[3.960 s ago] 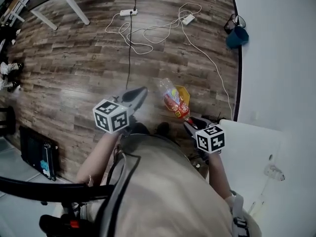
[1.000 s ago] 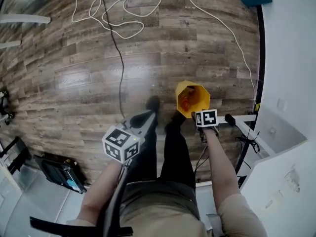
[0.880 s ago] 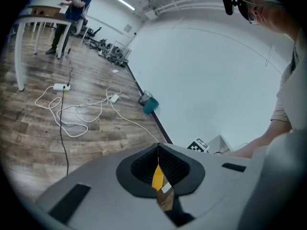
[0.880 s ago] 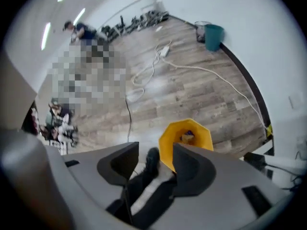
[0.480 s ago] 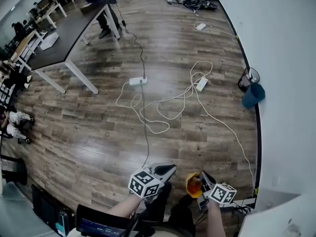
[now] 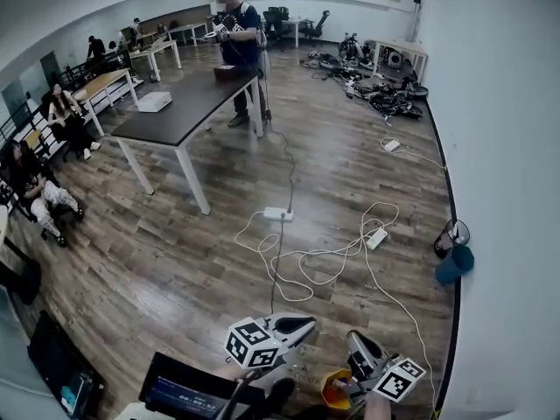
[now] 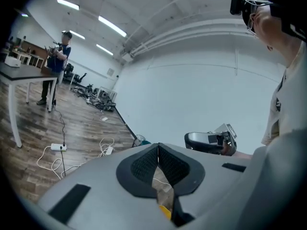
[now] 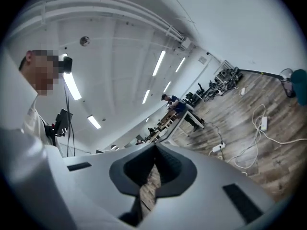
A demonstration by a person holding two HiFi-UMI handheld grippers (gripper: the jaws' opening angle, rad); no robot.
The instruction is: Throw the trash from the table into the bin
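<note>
Both closed, empty: L gripper [image 6: 308,324], R gripper [image 6: 354,338].

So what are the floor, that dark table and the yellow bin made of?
The floor looks like wood-grain planks, maybe laminate or vinyl: seams and a slight sheen show. The table seems to have a dark matte board top on white legs, probably painted metal. The yellow bin looks like smooth plastic, though little of it shows.

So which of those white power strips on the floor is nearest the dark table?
The left power strip, just past a leg of the dark table. The middle power strip and far power strip lie nearer the white wall.
</note>
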